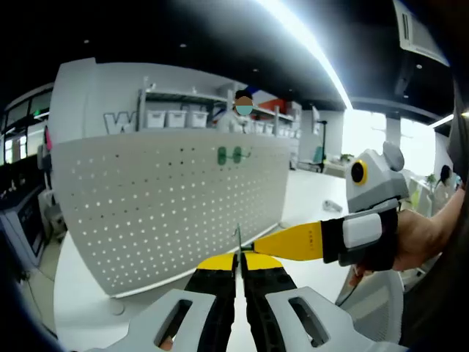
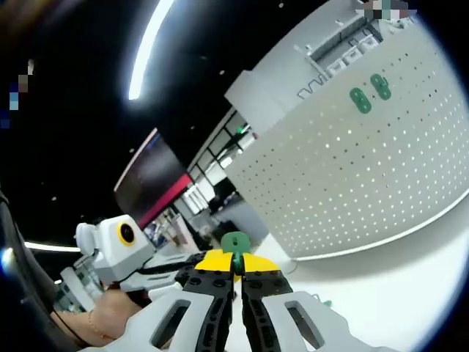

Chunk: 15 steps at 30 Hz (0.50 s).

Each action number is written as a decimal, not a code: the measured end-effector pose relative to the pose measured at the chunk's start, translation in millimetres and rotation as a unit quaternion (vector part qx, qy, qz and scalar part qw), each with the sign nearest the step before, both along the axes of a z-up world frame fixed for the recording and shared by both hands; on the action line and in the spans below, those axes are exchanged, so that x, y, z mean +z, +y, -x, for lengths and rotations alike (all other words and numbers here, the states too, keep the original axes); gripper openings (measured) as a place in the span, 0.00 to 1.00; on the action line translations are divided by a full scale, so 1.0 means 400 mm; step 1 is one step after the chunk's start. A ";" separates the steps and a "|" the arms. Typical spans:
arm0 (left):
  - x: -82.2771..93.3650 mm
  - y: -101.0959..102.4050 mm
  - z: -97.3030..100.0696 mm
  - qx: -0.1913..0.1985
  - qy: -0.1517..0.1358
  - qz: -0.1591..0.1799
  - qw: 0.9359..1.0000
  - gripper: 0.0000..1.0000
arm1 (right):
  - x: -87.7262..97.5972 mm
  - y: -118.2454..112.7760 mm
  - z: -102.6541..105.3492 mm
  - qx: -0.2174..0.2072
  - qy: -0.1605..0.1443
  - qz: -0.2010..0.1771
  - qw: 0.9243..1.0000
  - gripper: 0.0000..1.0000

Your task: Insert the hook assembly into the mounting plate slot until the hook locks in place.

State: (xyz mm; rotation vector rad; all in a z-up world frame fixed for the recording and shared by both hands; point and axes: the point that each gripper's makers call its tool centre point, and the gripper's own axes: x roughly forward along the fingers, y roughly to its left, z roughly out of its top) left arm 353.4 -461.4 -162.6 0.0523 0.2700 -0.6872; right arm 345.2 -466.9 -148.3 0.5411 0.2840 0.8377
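Note:
A thin dark metal hook (image 1: 237, 236) sticks up between the jaws of my left gripper (image 1: 238, 257), which is shut on it. My right gripper (image 1: 260, 247) reaches in from the right, its yellow tip touching the left gripper's tips. In the right gripper view, my right gripper (image 2: 234, 258) is shut on a small round green mounting plate (image 2: 234, 241). The left gripper (image 2: 172, 270) comes in from the left there, meeting the plate. Behind stands a white pegboard (image 1: 146, 205) with two green plates (image 1: 229, 155) fixed near its top edge; these green plates (image 2: 368, 92) also show on the pegboard (image 2: 366, 176).
The pegboard stands on a white table (image 1: 80, 293). A hand (image 1: 421, 238) holds the right gripper; another hand (image 2: 110, 315) holds the left one. Shelves with white bins (image 1: 176, 117) stand behind the board, and a person is behind it. A bright window (image 1: 366, 132) lies far right.

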 end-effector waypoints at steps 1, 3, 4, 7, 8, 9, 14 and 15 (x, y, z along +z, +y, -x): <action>0.001 -0.001 -0.001 -0.001 -0.004 -0.005 1.000 0.02 | 0.001 -0.001 -0.002 -0.001 -0.002 0.000 1.000 0.00; 0.006 -0.003 -0.005 -0.011 -0.027 -0.035 0.999 0.03 | 0.004 -0.003 -0.005 -0.004 -0.006 0.005 1.000 0.00; 0.007 -0.004 -0.005 -0.013 -0.036 -0.046 0.998 0.03 | 0.006 -0.002 -0.005 -0.004 -0.009 0.007 1.000 0.00; 0.005 -0.011 0.000 -0.019 -0.057 -0.074 0.995 0.04 | 0.005 -0.006 -0.004 -0.006 -0.015 0.014 1.000 0.00; 0.003 -0.012 -0.002 -0.022 -0.066 -0.083 0.994 0.04 | 0.005 -0.007 -0.004 -0.006 -0.016 0.015 1.000 0.00; 0.001 -0.013 -0.001 -0.022 -0.065 -0.083 0.994 0.05 | 0.004 -0.008 -0.004 -0.006 -0.015 0.015 1.000 0.00; -0.019 -0.008 -0.005 -0.024 -0.046 -0.069 0.996 0.17 | 0.009 -0.008 -0.003 -0.007 -0.022 0.019 1.000 0.00; -0.022 -0.007 -0.003 -0.020 -0.036 -0.057 0.998 0.23 | 0.009 -0.008 -0.004 -0.007 -0.027 0.026 0.999 0.00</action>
